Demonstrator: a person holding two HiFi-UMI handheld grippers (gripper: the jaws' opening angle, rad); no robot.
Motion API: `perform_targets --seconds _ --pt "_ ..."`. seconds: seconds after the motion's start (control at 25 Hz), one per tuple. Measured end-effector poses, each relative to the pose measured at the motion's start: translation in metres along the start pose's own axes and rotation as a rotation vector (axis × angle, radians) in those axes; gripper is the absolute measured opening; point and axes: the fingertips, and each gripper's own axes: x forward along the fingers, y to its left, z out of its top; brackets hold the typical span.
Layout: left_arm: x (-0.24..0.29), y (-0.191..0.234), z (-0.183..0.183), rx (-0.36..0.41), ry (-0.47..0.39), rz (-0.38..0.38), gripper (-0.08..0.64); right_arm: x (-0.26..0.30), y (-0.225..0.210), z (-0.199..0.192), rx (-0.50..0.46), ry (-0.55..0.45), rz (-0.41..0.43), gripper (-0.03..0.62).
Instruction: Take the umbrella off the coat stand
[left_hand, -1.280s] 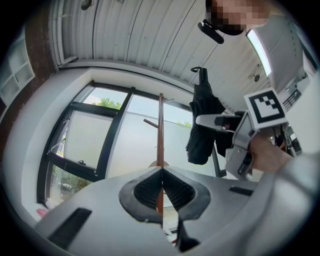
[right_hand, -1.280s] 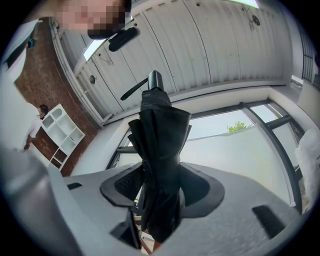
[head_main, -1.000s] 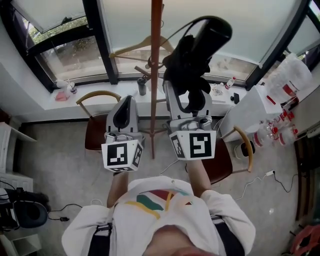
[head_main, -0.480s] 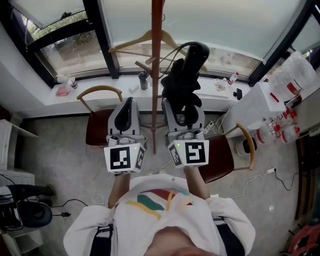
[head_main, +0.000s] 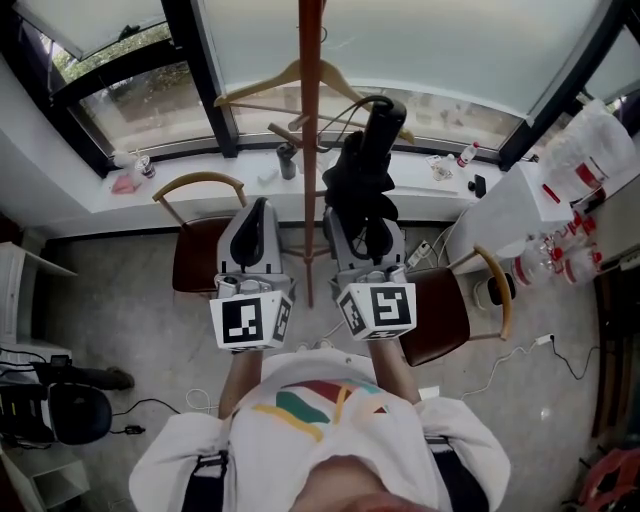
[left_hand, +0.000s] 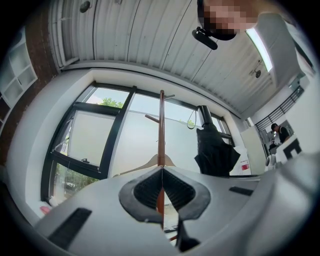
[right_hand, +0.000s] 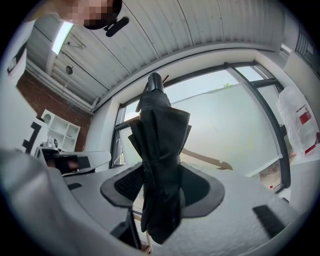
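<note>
The folded black fabric umbrella (right_hand: 160, 165) stands upright just right of the pole of the reddish-brown wooden coat stand (head_main: 311, 150), apart from it. The right gripper (right_hand: 160, 187) has its fingers clamped on the bunched cloth of the lower half. The thin cord loop (left_hand: 192, 122) at the umbrella's top seems to hang free of the pegs in the left gripper view, though the head view puts it close to them. So the lift-off looks nearly done. Next, the umbrella should come toward the person, away from the pegs and the pale wooden hanger (head_main: 290, 80). The left gripper (left_hand: 162, 192) is empty, fingers closed together, nearer than the pole.

On the far windowsill (head_main: 200, 185) a small dark bottle (head_main: 287, 160) stands, and at the right a white plastic bag (head_main: 590, 150) rests; their contents cannot be made out.
</note>
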Motion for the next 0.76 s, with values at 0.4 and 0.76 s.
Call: perform_targets --seconds 0.4,0.76 --pt "0.0037 0.0036 -0.0025 -0.016 0.0 0.005 0.006 0.0047 -0.0049 0.0043 -0.02 -0.003 -0.011 0.215" --pt "0.0014 0.0084 0.0002 -0.019 -0.005 0.013 0.007 0.0041 -0.0027 0.0088 -0.021 -0.006 -0.012 0.215"
